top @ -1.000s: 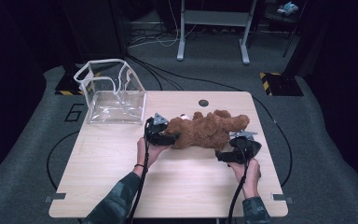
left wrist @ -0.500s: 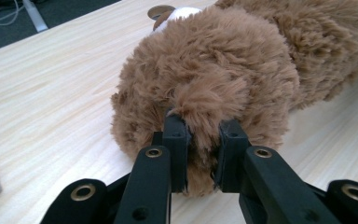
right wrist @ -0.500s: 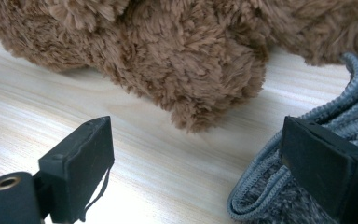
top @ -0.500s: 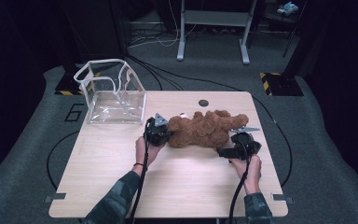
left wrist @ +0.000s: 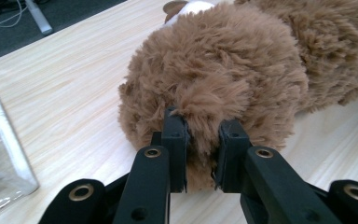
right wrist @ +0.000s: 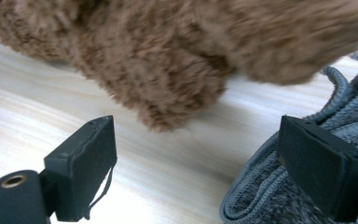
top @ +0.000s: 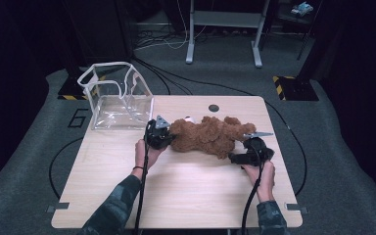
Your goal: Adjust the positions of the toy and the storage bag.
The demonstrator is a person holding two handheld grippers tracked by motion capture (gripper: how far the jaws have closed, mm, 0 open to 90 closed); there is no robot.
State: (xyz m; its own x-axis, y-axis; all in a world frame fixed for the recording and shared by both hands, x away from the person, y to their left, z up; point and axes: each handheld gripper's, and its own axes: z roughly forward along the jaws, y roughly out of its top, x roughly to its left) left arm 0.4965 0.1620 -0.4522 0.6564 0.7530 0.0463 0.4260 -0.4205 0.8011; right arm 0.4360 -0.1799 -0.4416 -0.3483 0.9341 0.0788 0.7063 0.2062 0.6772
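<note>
Find the brown teddy bear point(top: 205, 137) lying on its side across the middle of the worktop point(top: 176, 196), nearer the far edge and close to the clear plastic bag point(top: 120, 105) that stands open at the far left corner, probably as the receptacle. Note the left tongs point(left wrist: 203, 154), having just been closing, clenched on a tuft of fur at the bear's head end, and the right tongs point(right wrist: 196, 172) released wide before a plush limb, beside grey knitted fabric point(right wrist: 279, 200), apparently so as to lift both ends together. Read "6" point(top: 78, 118) on the floor mat off the left edge; find no legible label on the bear.
</note>
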